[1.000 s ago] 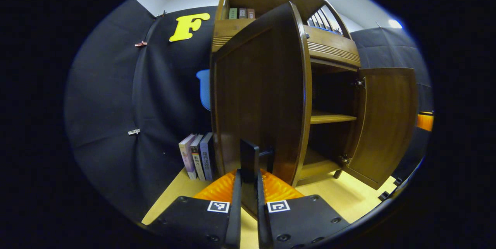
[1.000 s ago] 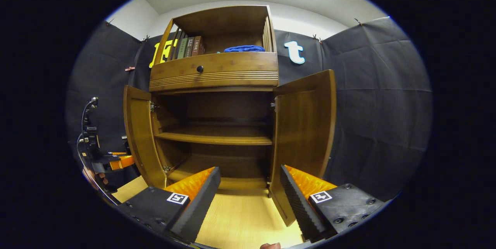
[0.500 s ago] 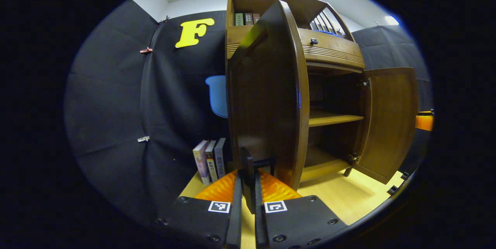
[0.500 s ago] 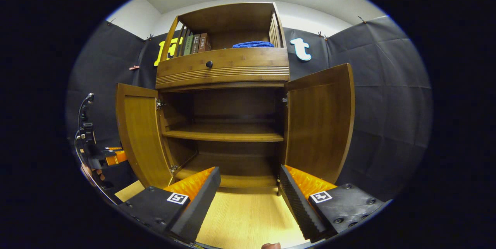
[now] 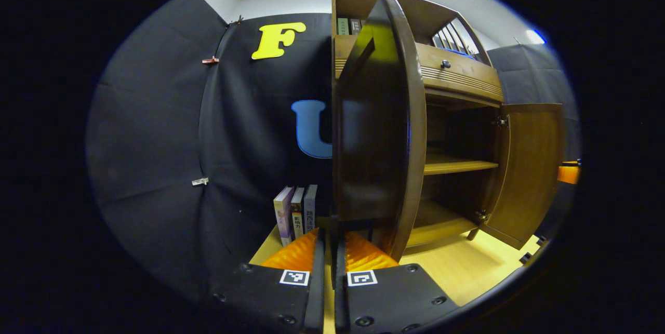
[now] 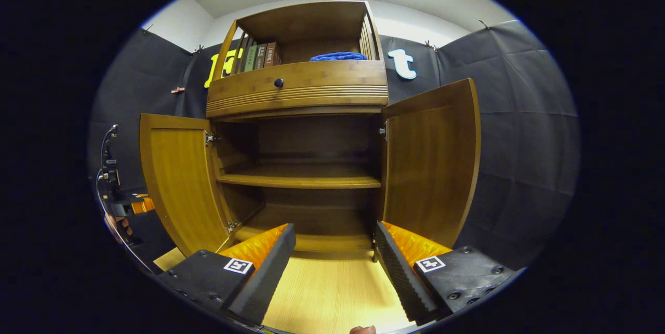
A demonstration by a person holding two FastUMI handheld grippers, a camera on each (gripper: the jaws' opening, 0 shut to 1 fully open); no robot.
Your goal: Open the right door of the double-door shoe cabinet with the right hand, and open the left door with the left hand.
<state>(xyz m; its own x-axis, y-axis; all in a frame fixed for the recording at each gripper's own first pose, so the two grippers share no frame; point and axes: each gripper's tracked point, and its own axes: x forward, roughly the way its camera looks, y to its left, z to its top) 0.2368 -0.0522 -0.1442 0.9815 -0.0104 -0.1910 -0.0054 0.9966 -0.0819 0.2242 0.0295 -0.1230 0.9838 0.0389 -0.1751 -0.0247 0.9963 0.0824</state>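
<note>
The brown wooden shoe cabinet (image 6: 298,90) stands with both lower doors open. In the left gripper view, the left door (image 5: 376,126) is seen nearly edge-on, and my left gripper (image 5: 329,238) is shut on its black handle (image 5: 331,258) at the door's lower edge. The right door (image 5: 530,168) hangs open beyond it. In the right gripper view, my right gripper (image 6: 332,261) is open and holds nothing, low in front of the cabinet's middle. The left door (image 6: 179,178) and right door (image 6: 431,162) swing out to either side. The left gripper (image 6: 122,201) and a hand appear at the far left.
Inside, a bare shelf (image 6: 298,181) crosses the cabinet. Above the doors is a drawer with a dark knob (image 6: 279,83); the top bay holds books (image 6: 260,56) and a blue cloth (image 6: 337,56). Three books (image 5: 296,214) stand left of the cabinet on the pale wooden floor (image 6: 332,297).
The left door has swung further open, drawn by my left gripper on its handle, and now shows almost edge-on. My right gripper stays open and has hardly moved.
</note>
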